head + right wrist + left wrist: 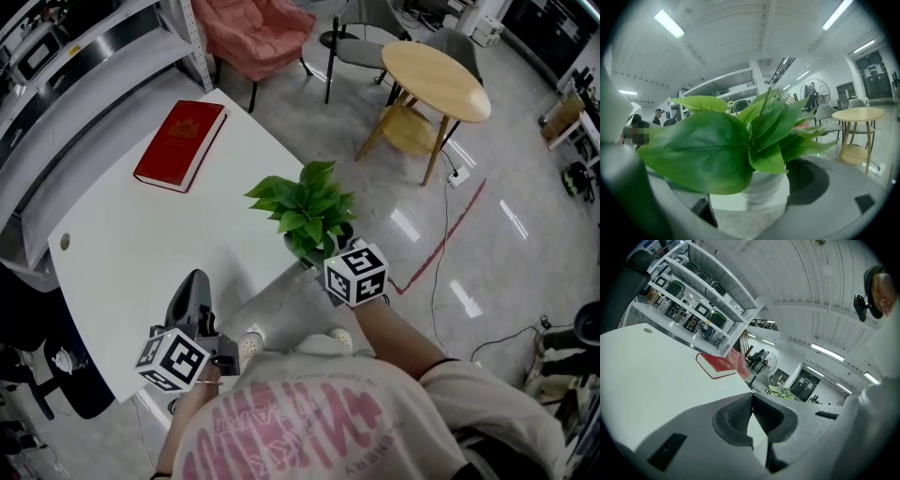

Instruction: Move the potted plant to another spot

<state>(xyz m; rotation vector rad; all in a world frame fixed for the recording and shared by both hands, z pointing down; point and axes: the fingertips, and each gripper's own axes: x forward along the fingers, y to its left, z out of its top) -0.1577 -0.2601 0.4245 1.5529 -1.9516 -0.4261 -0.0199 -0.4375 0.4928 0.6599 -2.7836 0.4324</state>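
Here, potted plant (723, 149), between parted jaws, right gripper (757, 201)

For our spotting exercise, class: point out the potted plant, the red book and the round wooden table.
potted plant (305, 211), head view, on its leaves.
red book (180, 143), head view, middle of its cover.
round wooden table (436, 80), head view, on its top.

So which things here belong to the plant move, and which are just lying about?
In the job: potted plant, right gripper with jaws around its pot, white table.
Lying about: red book, left gripper, jaws shut and empty, round wooden table, pink chair.
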